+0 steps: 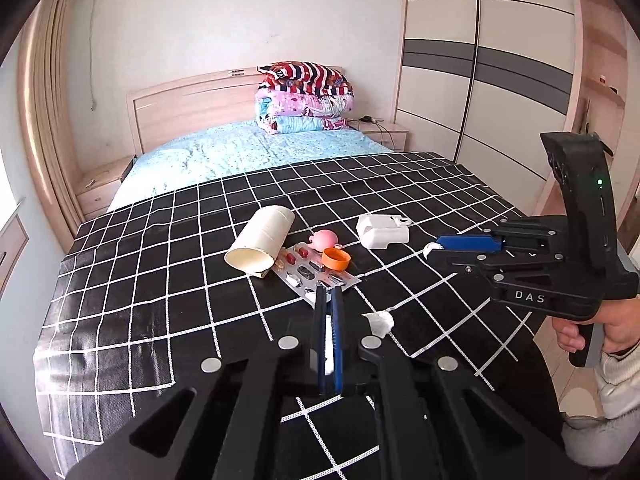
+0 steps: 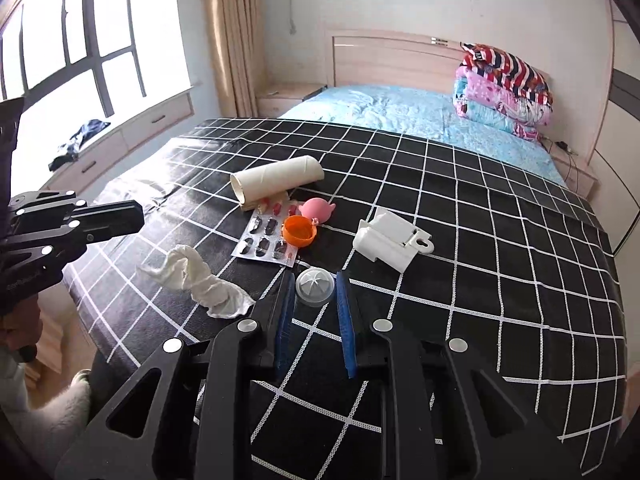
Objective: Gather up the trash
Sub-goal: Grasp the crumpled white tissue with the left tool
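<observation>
- A white strip shows through the slit between the left gripper's [image 1: 329,292] fingers. I cannot tell whether it is pinched there or only lying underneath.
- In the left wrist view the clear plastic cap [image 2: 315,286] is only a pale blob at the right gripper's [image 2: 314,280] tip, and the person's hand on that handle is cut off by the frame edge.
- The cap sits on the black checked cloth [image 2: 480,240], just on the near side of the pill blister pack [image 2: 266,240], right between the right gripper's blue pads [image 2: 347,320].
- The crumpled tissue [image 2: 196,280] lies left of the blister pack, beside the right gripper and below the left gripper's tip.
- Touching the blister pack: an orange cap [image 2: 299,231], a pink toy [image 2: 316,209] and a cardboard tube [image 2: 276,184]. A white plastic holder [image 2: 390,244] lies to its right, apart.
- The right gripper's jaws are spread a little wider than the cap, with slim gaps on both sides, and grip nothing.
- The left gripper's jaws are drawn almost together, leaving a narrow slit.
</observation>
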